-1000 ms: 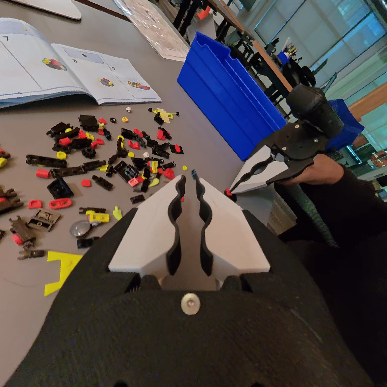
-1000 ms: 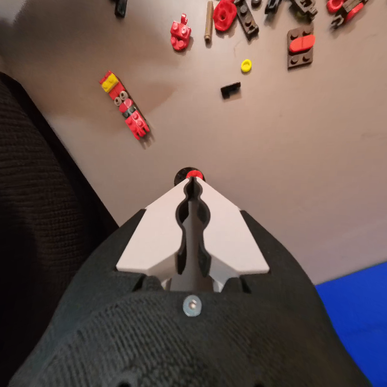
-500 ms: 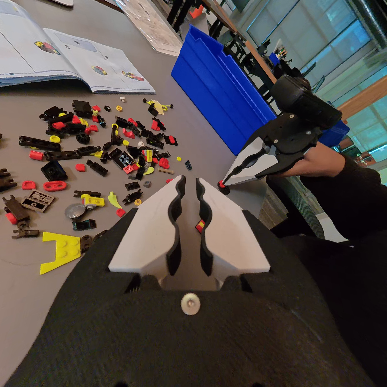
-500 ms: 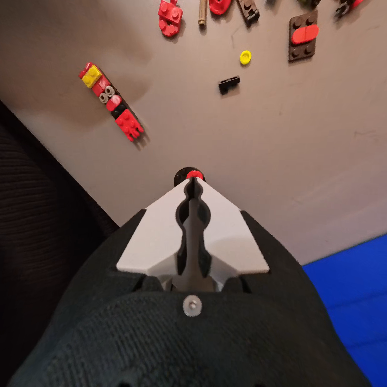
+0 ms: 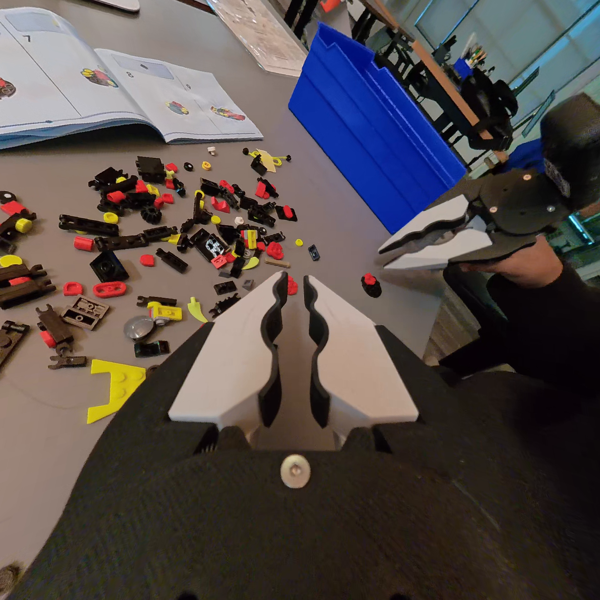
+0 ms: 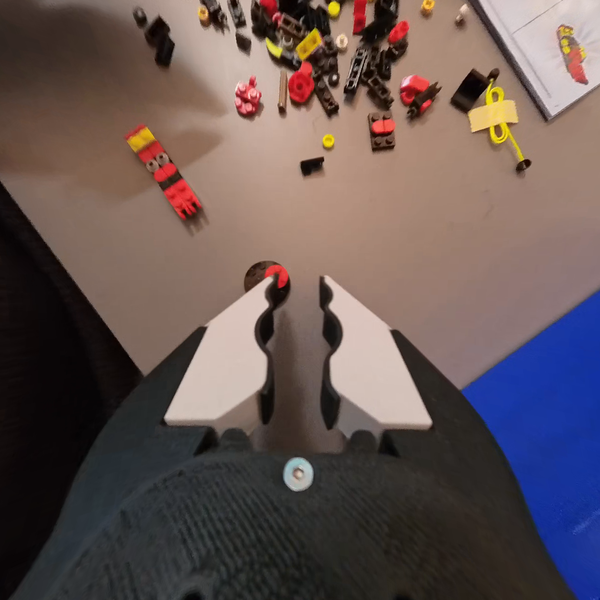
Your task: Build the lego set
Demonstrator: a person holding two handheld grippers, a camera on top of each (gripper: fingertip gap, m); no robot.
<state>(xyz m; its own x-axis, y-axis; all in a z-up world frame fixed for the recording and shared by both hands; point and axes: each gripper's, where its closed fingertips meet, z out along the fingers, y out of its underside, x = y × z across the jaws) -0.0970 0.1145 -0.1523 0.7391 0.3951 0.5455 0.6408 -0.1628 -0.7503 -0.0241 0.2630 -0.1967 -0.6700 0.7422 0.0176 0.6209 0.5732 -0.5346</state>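
A small black round piece with a red part on top lies on the grey table just ahead of my right gripper's left fingertip, free of the jaws. It also shows in the left wrist view. My right gripper is open and empty; it also shows in the left wrist view, hovering just right of the piece. A long red, yellow and black sub-assembly lies to the left. My left gripper is narrowly open and empty, above the table near the loose bricks.
An open instruction booklet lies beyond the bricks. A blue bin stands to the right, also in the right wrist view. A yellow wedge plate lies near left. A yellow string with tape lies by the booklet. About 20 cm separates my left fingertips from my right.
My right gripper has opened and let go of the black and red round piece, which now lies on the table, and has drawn back. My left gripper has shifted slightly, still narrowly open.
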